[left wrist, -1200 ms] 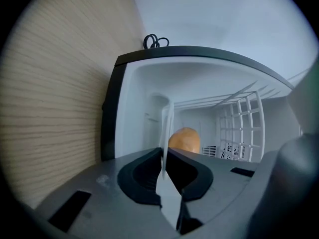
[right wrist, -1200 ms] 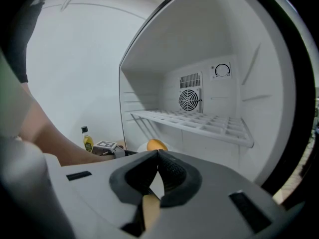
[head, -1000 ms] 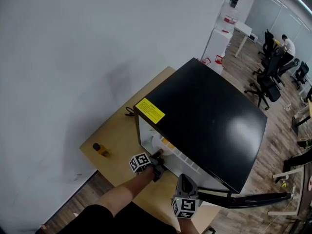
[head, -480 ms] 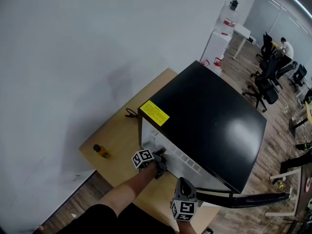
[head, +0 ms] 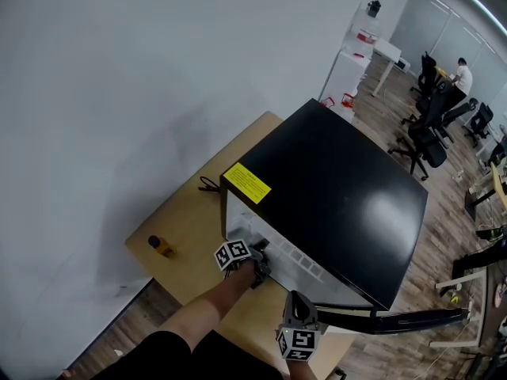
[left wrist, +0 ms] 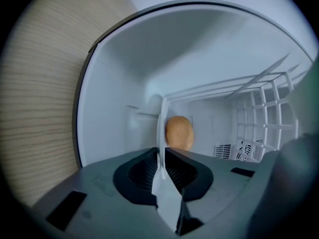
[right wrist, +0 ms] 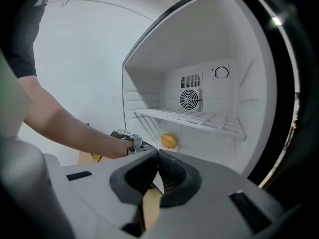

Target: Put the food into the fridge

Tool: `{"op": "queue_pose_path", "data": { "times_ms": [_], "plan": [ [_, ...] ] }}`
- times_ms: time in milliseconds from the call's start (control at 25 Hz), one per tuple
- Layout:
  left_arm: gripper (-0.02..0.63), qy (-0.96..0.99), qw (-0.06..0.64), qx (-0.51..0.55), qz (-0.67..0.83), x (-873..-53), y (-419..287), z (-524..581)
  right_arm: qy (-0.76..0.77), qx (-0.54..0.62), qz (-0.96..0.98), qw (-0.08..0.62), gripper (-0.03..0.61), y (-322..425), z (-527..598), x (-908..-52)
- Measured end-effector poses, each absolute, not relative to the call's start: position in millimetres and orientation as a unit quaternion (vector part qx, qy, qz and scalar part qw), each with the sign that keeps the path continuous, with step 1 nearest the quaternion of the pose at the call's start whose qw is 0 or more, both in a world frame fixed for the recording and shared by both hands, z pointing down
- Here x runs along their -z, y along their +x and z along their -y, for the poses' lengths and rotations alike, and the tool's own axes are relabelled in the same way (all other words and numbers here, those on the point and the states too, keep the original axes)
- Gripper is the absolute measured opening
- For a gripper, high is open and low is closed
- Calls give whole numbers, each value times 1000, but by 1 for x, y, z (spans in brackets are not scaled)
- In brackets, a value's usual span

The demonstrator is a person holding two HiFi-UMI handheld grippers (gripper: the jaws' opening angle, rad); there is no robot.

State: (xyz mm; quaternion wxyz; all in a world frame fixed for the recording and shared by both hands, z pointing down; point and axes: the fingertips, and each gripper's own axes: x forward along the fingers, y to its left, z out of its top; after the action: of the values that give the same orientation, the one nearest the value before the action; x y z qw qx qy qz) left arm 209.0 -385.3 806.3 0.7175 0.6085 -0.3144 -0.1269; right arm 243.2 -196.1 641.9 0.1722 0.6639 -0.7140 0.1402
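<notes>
The black mini fridge (head: pixel 341 188) stands on a wooden table (head: pixel 190 220) with its door (head: pixel 396 319) swung open. One round orange food item (right wrist: pixel 169 141) lies on the white fridge floor under the wire shelf (right wrist: pixel 189 117); the left gripper view shows it (left wrist: pixel 179 132) straight ahead. My left gripper (head: pixel 258 250) reaches into the fridge mouth at its left side, jaws shut with no food between them (left wrist: pixel 161 151). A thin white edge of the fridge's inside runs in line with them. My right gripper (head: pixel 296 299) hangs back in front of the opening, shut and empty (right wrist: pixel 158 154).
A small yellow bottle (head: pixel 161 246) and a black cable (head: pixel 207 184) lie on the table left of the fridge. A yellow sticker (head: pixel 246 183) marks the fridge top. White wall on the left; office chairs and a seated person far right.
The left gripper has shifted slightly right at the fridge mouth. The orange patch seen there in the head view a second ago no longer shows. The right gripper has barely moved.
</notes>
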Motion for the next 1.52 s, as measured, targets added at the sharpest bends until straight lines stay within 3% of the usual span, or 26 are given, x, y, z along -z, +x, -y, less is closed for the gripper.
{"op": "queue_pose_path", "data": {
  "times_ms": [200, 360, 680, 1080, 1240, 1520],
  "plan": [
    [38, 615, 700, 95, 352, -808, 208, 385, 671, -133, 711, 161, 60, 238, 188, -638],
    [111, 633, 682, 60, 360, -805, 212, 387, 666, -129, 716, 165, 60, 234, 184, -639],
    [202, 726, 561, -81, 389, -799, 220, 381, 671, -138, 711, 160, 60, 236, 181, -633],
    [259, 768, 495, -116, 389, -796, 215, 376, 676, -134, 709, 150, 60, 243, 176, -628],
    [261, 791, 421, -157, 416, -800, 201, 378, 676, -135, 708, 152, 60, 244, 174, -628],
    [265, 803, 390, -155, 424, -794, 188, 375, 673, -133, 712, 151, 60, 241, 170, -629]
  ]
}}
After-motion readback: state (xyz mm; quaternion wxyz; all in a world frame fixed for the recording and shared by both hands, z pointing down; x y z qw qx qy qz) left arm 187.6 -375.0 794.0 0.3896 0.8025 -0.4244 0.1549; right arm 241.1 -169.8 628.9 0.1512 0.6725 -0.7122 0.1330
